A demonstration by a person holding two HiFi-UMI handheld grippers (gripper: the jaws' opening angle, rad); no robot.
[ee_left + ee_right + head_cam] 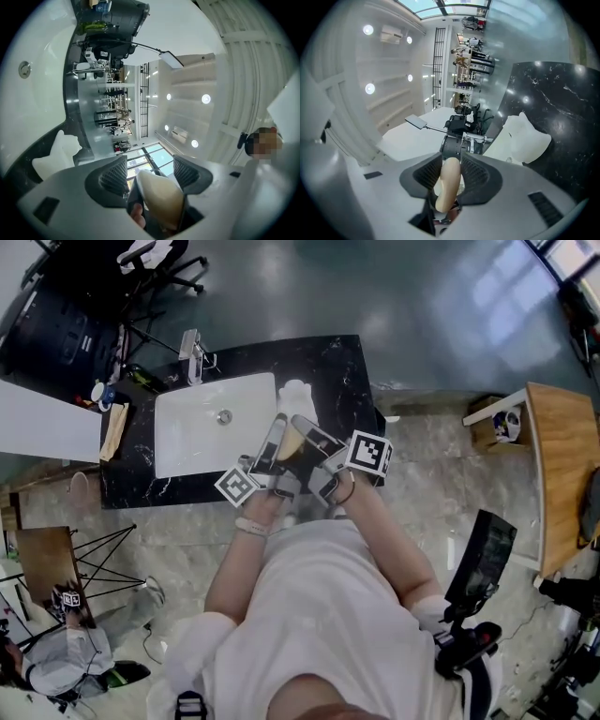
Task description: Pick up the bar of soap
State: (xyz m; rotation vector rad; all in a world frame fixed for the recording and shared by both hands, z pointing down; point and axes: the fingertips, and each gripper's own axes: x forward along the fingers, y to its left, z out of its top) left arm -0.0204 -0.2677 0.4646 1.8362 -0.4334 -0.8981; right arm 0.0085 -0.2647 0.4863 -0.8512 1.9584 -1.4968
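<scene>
Centre of head view, over near edge of black counter point(337, 371), just right of white sink point(197, 442): both grippers meet nose to nose, bar of soap point(292, 440) between them, off the counter.

R gripper point(451, 172): fingers point(474, 174) pinch the soap across its thin side. Bar shows edge-on, long axis running out along the fingers.

L gripper point(150, 174): fingers point(115, 176) spread wide. Soap sits in the gap, broad face toward cam, tip near centre frame. Clear gap at frame-left pad; frame-right pad close, contact unclear, no squeeze evident.

Key relation: soap lies straight ahead of L fingers, inside their span, but only R has it. Judgement: pickup looks done by R. If L is to take it, closing would land on the bar's narrow edges, so a slip is likely.

White lumpy object point(296, 395) sits on counter beyond the grippers, untouched.
</scene>
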